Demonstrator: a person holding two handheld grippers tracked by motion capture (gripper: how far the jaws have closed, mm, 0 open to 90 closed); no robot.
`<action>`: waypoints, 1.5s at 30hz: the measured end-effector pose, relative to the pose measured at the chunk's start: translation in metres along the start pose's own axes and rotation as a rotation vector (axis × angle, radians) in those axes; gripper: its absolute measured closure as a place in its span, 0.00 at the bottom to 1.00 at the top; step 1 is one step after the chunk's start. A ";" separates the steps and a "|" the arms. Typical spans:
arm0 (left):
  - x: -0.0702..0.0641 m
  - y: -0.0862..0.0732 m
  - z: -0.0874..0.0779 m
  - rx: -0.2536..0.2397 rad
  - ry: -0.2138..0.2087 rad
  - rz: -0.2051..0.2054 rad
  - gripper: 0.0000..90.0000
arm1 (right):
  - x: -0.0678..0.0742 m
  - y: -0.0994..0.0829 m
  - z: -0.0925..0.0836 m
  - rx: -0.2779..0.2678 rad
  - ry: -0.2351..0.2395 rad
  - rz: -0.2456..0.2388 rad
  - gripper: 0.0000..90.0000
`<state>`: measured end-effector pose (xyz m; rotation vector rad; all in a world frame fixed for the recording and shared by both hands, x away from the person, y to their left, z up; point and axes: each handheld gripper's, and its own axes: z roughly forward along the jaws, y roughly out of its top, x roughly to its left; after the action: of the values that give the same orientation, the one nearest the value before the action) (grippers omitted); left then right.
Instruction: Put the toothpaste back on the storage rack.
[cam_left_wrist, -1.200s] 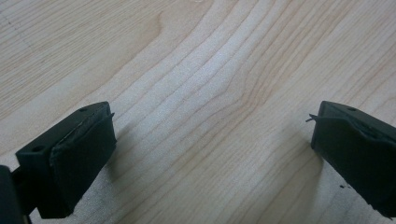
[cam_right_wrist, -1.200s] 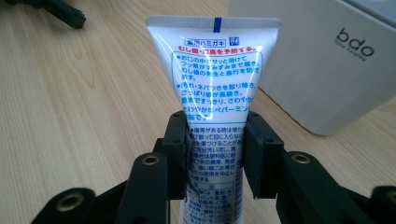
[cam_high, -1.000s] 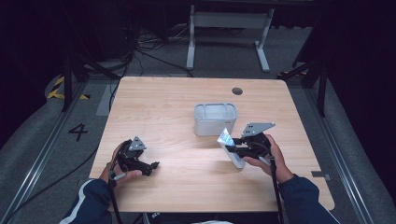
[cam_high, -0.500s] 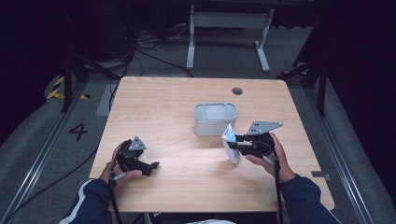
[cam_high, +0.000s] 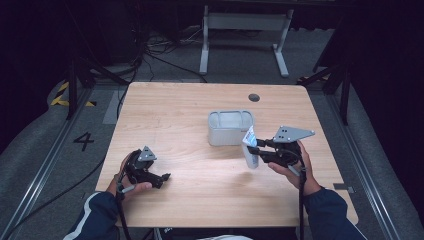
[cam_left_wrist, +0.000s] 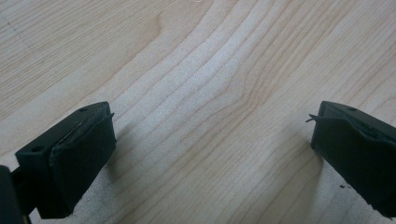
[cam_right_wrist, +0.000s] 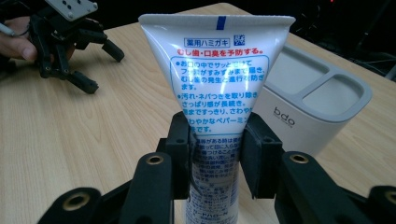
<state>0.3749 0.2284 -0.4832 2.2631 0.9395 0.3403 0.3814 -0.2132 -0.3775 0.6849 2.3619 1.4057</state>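
Idleness marks the left gripper (cam_high: 162, 177), jaws spread wide over bare table (cam_high: 175, 110). Rightward stands the grey holder (cam_high: 230, 127); just beside it the right gripper (cam_high: 257, 150) clamps a toothpaste tube (cam_right_wrist: 217, 93) upright, crimp uppermost. Probably bound for a compartment: lift clear of the rim first. Holder reads "bdo"; tube bears Japanese print.

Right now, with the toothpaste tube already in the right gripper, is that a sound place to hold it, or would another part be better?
It looks sound. The right gripper clamps the toothpaste tube across its narrower mid-body, one jaw on each side edge, with the flat crimped end up. The tube stands upright beside the grey holder. Gripping higher, on the wide flat crimp, would likely let it pivot or flex.
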 end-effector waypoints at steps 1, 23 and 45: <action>0.000 0.000 0.000 0.000 0.000 0.000 0.00 | 0.000 0.002 -0.001 -0.009 -0.001 0.002 0.75; 0.000 0.000 0.000 0.002 0.001 0.000 0.00 | 0.002 0.049 -0.018 -0.154 -0.028 -0.034 0.76; 0.000 0.000 0.000 0.000 0.000 0.000 0.00 | -0.012 0.096 0.000 -0.200 -0.079 -0.068 0.76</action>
<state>0.3749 0.2285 -0.4832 2.2637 0.9390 0.3400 0.4142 -0.1811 -0.2928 0.5889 2.1273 1.5302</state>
